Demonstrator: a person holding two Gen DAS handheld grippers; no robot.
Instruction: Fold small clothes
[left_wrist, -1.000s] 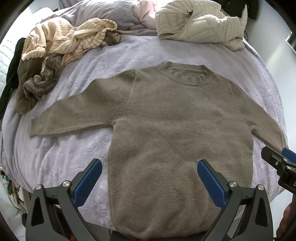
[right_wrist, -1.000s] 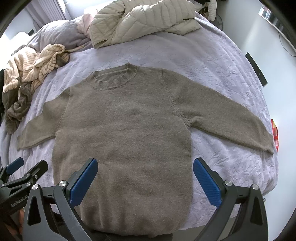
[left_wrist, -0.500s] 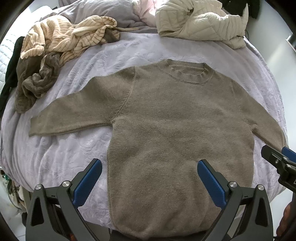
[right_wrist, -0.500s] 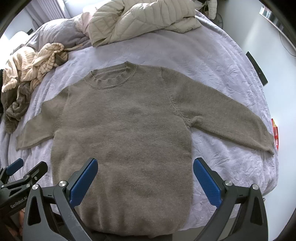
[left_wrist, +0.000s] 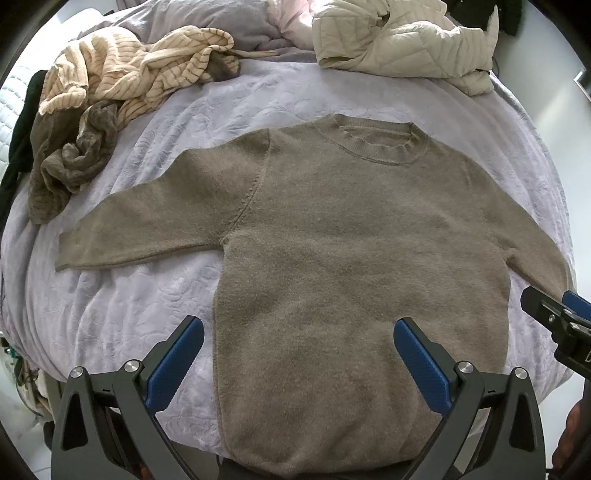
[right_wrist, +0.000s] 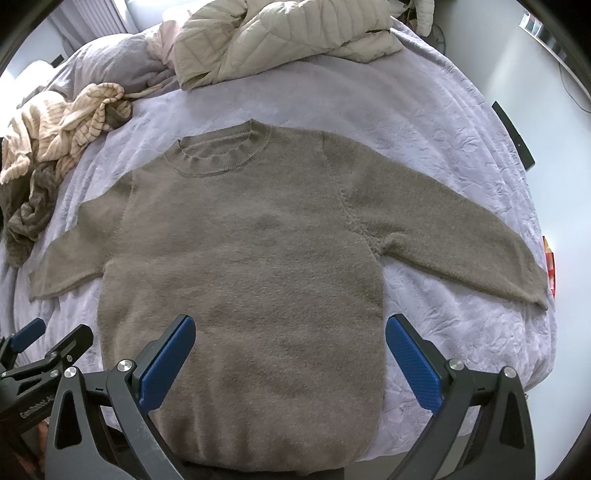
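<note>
Edged slightly nearer the sweater (left_wrist: 351, 258), both grippers (left_wrist: 299, 362) (right_wrist: 290, 354) hovering low over its hem, jaws wide, empty.

Sweater (left_wrist: 351, 251): taupe-brown fuzzy knit, crew neck with ribbed collar, long sleeves. Lies flat, unfolded, front up on pale lilac bedspread (left_wrist: 236, 107). Both sleeves spread outward, angled slightly toward hem. Collar at far side; hem at near bed edge.

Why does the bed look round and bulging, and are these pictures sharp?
Left wrist view: fisheye bends the bed into a dome, corners black; sweater sharp. Right wrist view: same bulge, soft even daylight, no glare; jacket at the far edge looks squeezed.
</note>
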